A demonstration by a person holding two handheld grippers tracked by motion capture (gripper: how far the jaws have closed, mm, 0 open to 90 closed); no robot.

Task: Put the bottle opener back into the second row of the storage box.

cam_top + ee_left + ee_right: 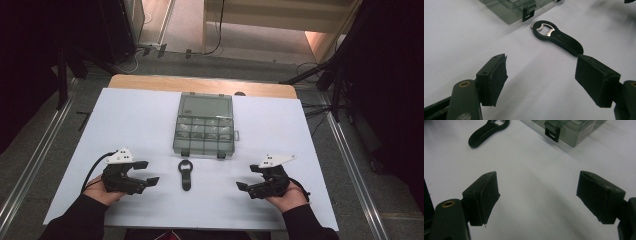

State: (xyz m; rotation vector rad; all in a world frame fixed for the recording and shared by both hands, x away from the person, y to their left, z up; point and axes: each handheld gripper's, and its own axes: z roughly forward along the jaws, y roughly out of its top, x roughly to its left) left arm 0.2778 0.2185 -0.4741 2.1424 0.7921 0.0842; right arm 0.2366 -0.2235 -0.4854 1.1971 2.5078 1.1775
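— Watching the white-covered table (125, 130): smoky clear plastic compartment box (205, 125) at centre, black metal-headed bottle opener (186, 175) just before it.

— Left gripper (142, 172) and right gripper (247, 177) both gape, empty. I'd pinch the opener's handle squarely.

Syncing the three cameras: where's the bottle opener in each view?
High view: bottle opener lies at centre, just below the clear box, between the two claws.
Left gripper view: upper right of middle, ring end toward the box.
Right gripper view: top left corner.
Shared landmark: the box's black latch, beside the opener.
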